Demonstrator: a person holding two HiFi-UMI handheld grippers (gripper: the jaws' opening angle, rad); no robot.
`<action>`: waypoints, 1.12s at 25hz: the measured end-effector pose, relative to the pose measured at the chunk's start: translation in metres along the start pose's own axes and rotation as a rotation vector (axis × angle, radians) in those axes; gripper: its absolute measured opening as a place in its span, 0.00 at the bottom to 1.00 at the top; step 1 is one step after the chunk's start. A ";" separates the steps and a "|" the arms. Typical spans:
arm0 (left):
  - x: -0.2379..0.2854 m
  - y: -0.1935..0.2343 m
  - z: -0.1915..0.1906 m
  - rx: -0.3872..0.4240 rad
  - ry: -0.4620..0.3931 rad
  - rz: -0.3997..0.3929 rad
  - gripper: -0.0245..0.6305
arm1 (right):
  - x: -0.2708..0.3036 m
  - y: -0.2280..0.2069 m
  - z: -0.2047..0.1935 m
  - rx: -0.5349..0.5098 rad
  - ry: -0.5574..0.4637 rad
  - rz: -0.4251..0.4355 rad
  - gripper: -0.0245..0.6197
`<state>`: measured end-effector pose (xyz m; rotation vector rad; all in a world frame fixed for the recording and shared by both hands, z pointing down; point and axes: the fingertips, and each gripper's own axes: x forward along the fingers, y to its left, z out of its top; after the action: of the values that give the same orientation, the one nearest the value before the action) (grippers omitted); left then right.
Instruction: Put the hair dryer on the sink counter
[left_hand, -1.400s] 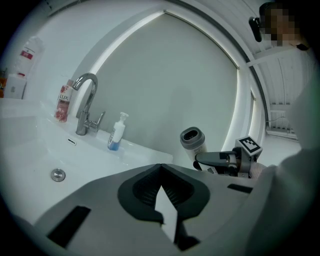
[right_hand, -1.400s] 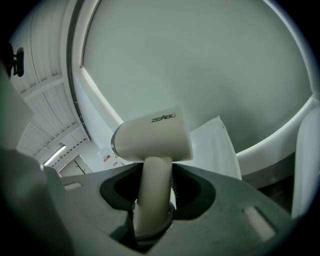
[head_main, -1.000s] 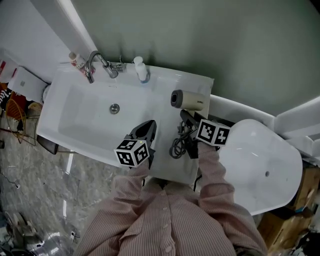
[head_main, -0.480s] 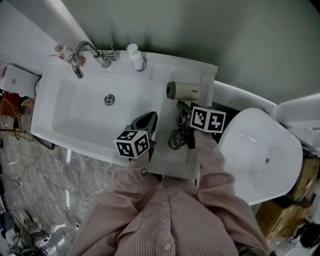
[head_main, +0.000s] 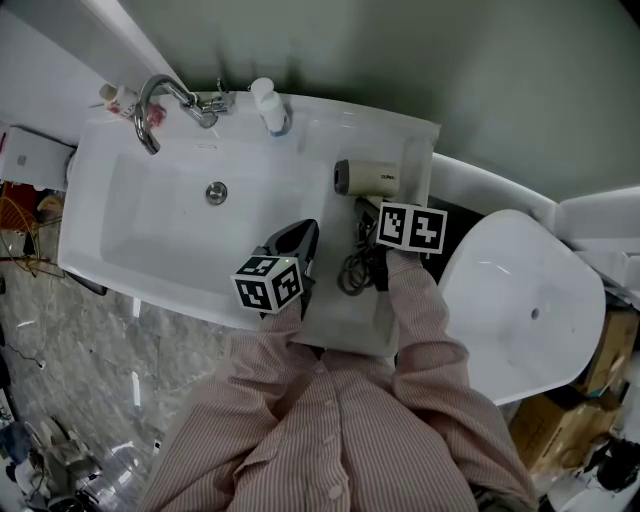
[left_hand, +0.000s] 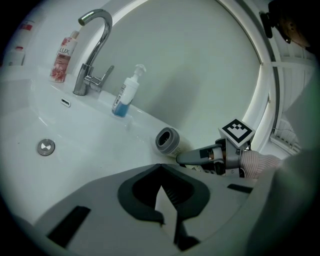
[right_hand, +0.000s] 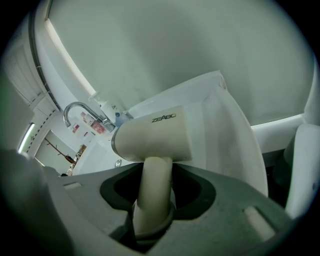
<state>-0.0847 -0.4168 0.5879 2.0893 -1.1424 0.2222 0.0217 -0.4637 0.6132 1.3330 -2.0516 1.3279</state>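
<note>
Right hand-held gripper (head_main: 370, 212), head view: reaches from the sleeve toward the dryer (head_main: 372, 178), which sits over the surface (head_main: 345, 310) right of the basin (head_main: 170, 230), muzzle toward the basin. Contact with the surface not resolvable. Dark cord (head_main: 355, 275) lies bunched on the surface just below. Left hand-held gripper (head_main: 300, 235) is over the basin's right edge, apart from the dryer.

Left gripper view: jaw tips together, nothing between them. Dryer muzzle faces the camera, low at the surface beyond the tips. Faucet (left_hand: 92, 50) and pump bottle (left_hand: 127, 92) stand at the back rim.

Right gripper view: jaws closed around the dryer's handle (right_hand: 152, 190), with the body just past the tips, crosswise.
</note>
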 end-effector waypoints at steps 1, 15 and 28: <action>0.001 0.000 0.000 -0.001 0.000 -0.001 0.03 | 0.000 -0.001 0.000 -0.001 0.003 -0.006 0.29; 0.000 -0.005 0.001 -0.004 -0.004 -0.013 0.03 | 0.004 0.000 0.000 -0.083 0.034 -0.059 0.29; -0.012 -0.015 0.006 0.023 -0.031 -0.030 0.04 | -0.005 0.000 0.001 -0.170 -0.009 -0.095 0.32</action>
<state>-0.0809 -0.4075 0.5700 2.1352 -1.1312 0.1896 0.0248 -0.4618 0.6094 1.3450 -2.0298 1.0832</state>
